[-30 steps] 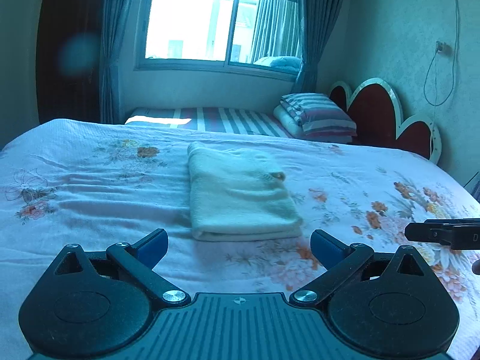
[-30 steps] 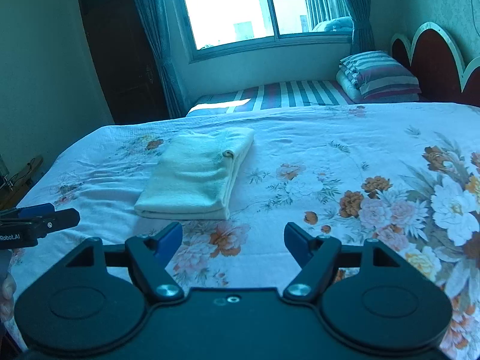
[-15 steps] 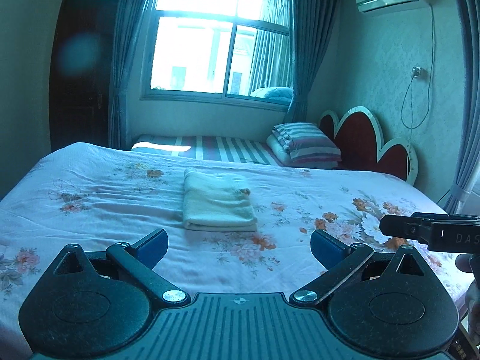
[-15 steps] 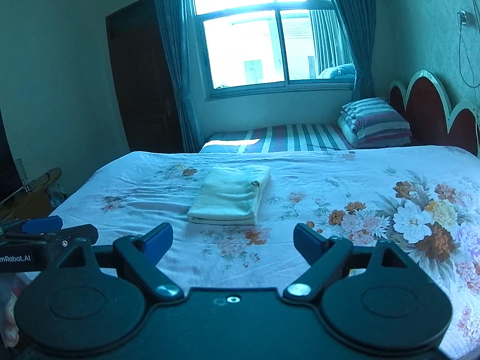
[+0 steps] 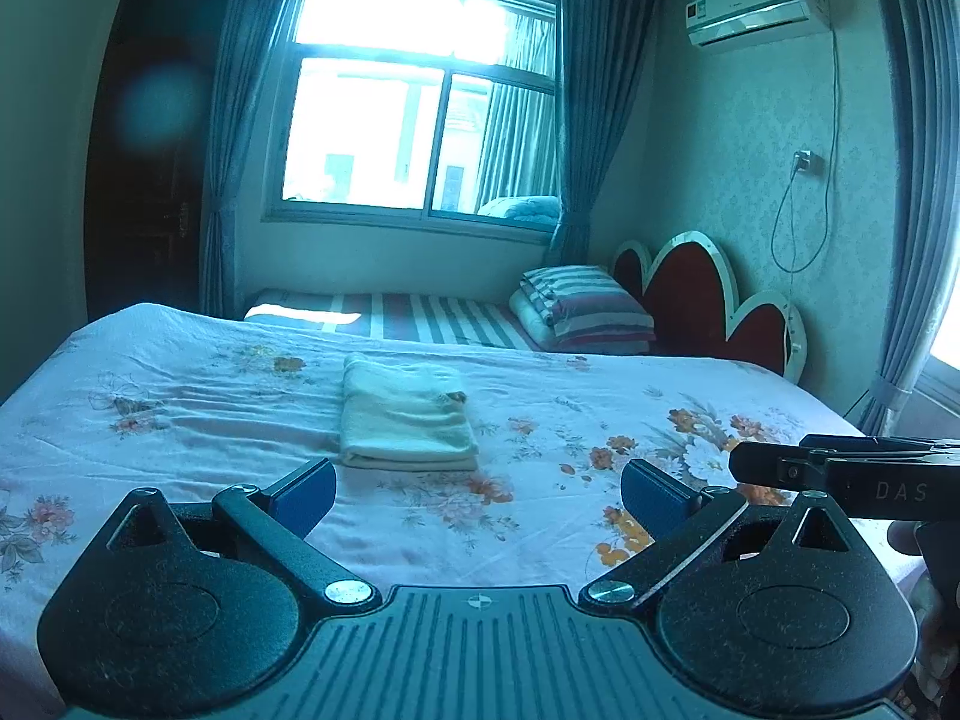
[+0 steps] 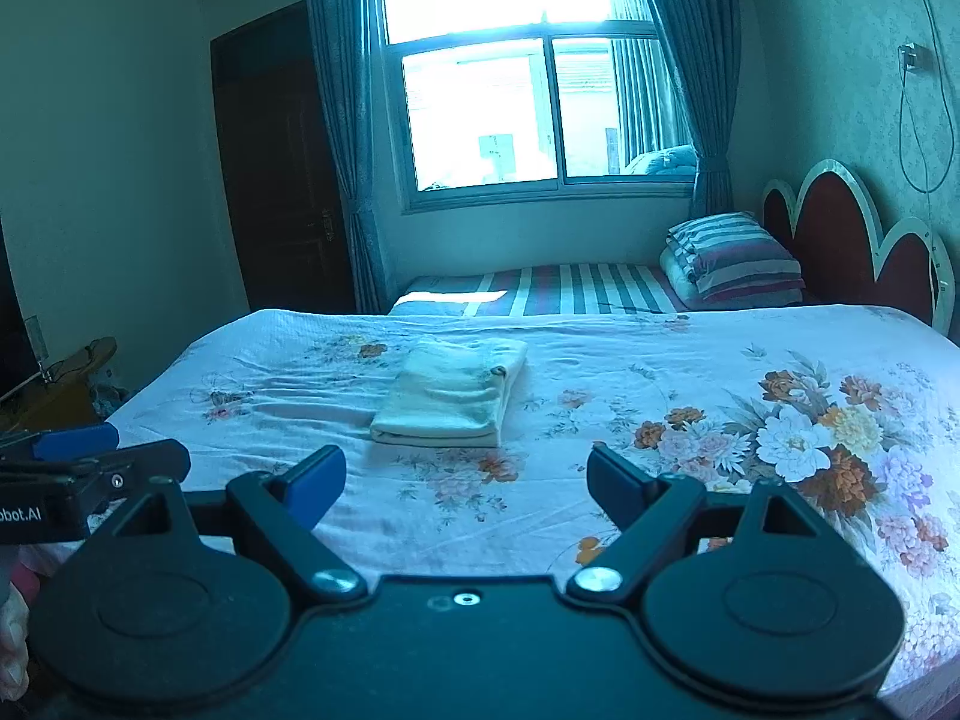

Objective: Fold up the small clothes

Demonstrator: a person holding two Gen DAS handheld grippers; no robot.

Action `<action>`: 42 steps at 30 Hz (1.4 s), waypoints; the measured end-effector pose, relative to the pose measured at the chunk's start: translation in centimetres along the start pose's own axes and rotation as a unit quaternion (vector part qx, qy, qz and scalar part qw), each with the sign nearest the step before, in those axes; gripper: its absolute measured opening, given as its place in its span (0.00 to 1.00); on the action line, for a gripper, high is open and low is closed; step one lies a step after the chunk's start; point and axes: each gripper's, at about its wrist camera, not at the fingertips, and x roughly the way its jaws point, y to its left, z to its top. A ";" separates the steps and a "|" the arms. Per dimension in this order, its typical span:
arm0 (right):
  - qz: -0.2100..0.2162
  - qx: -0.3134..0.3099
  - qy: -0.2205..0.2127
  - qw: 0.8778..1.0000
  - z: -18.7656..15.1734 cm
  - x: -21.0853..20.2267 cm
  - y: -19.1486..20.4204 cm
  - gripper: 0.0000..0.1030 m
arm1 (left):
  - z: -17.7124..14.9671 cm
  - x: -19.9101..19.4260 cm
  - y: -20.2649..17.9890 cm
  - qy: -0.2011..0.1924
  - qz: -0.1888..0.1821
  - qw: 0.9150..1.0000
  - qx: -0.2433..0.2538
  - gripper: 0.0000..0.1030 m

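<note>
I am holding a tool in each hand above the near edge of a bed (image 5: 180, 420) spread with a flowered sheet. My left tool (image 5: 477, 495) has its blue-padded fingers standing wide apart with nothing between them, and my right tool (image 6: 465, 483) is the same, spread and holding nothing. Both are hanging well clear of the cloth. The task's thing, a pale cream garment or towel (image 5: 405, 417), which I cannot tell apart at this range, is lying already folded into a neat thick rectangle near the middle of the bed, well apart from both tools. A small dark tag or mark is showing at its far right corner. It looks soft, light and limp, likely terry or knit, so I am expecting it to sag and slide open if pinched at one layer only. I judge the best hold to be at the near stacked edge, taking all layers at once, one tool toward each corner. Striped bedding (image 6: 735, 261) is sitting far behind, by the headboard.
</note>
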 end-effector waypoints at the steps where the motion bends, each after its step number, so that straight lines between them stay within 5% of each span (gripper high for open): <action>1: -0.001 0.000 -0.001 1.000 0.0 -0.1 0.0 0.84 | 0.0 0.0 -0.1 0.000 -0.002 1.000 0.000 0.97; 42: -0.009 0.005 -0.009 1.000 0.3 -0.5 -0.4 0.99 | 0.2 0.1 -1.3 -0.005 -0.002 1.000 0.010 0.98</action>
